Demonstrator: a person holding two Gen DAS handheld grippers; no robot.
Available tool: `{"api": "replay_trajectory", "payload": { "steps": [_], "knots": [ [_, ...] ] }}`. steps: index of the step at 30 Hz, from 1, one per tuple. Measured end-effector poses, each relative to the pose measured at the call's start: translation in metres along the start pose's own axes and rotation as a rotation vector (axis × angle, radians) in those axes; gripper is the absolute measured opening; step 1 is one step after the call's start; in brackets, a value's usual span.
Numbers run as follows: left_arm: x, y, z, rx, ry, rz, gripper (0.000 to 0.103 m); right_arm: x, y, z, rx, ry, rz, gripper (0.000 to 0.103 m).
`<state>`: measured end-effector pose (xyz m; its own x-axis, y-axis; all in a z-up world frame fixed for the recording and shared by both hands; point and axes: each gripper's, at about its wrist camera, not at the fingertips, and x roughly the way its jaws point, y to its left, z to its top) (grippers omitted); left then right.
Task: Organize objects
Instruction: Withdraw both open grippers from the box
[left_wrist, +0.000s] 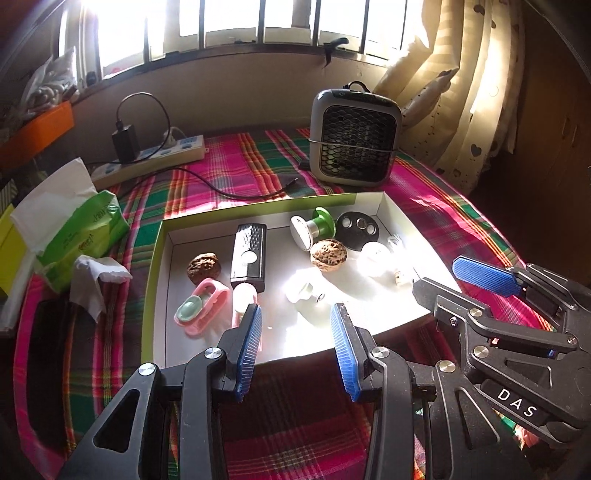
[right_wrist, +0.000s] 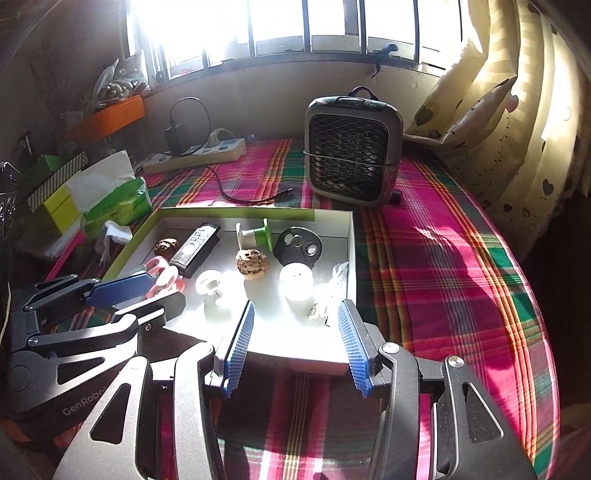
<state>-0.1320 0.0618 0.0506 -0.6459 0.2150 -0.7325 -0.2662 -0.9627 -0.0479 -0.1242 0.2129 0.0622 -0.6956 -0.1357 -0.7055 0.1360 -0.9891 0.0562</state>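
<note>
The tray (left_wrist: 159, 266) at frame centre holds 2 walnuts (left_wrist: 328, 254), a remote (left_wrist: 248, 254) and spool (left_wrist: 314, 227); both tools, left (left_wrist: 295, 347) and right (right_wrist: 297, 343), spread, empty.

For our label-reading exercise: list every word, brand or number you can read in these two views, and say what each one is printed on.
"DAS": on the right gripper, seen from the left wrist.
"GenRobo", cut off: on the left gripper, seen from the right wrist.
Green tissue pack: print is upside down, too blurred to read.
Black remote: markings too small to read.
</note>
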Motion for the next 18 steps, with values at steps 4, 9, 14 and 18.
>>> {"api": "replay_trajectory", "payload": {
  "steps": [4,9,14,18],
  "knots": [
    [-0.010,-0.001,-0.010,-0.001,-0.018,0.032,0.037,-0.005,0.004,-0.007,-0.010,0.008,-0.002,0.049],
    [-0.018,0.001,-0.021,-0.014,-0.022,0.052,0.037,-0.009,0.008,-0.016,-0.008,0.016,-0.007,0.049],
    [-0.022,0.003,-0.034,-0.022,-0.007,0.073,0.037,-0.012,0.013,-0.028,-0.027,0.034,-0.010,0.049],
    [-0.020,0.006,-0.047,-0.039,0.020,0.099,0.037,-0.011,0.013,-0.038,-0.020,0.053,-0.010,0.049]
  ]
}}
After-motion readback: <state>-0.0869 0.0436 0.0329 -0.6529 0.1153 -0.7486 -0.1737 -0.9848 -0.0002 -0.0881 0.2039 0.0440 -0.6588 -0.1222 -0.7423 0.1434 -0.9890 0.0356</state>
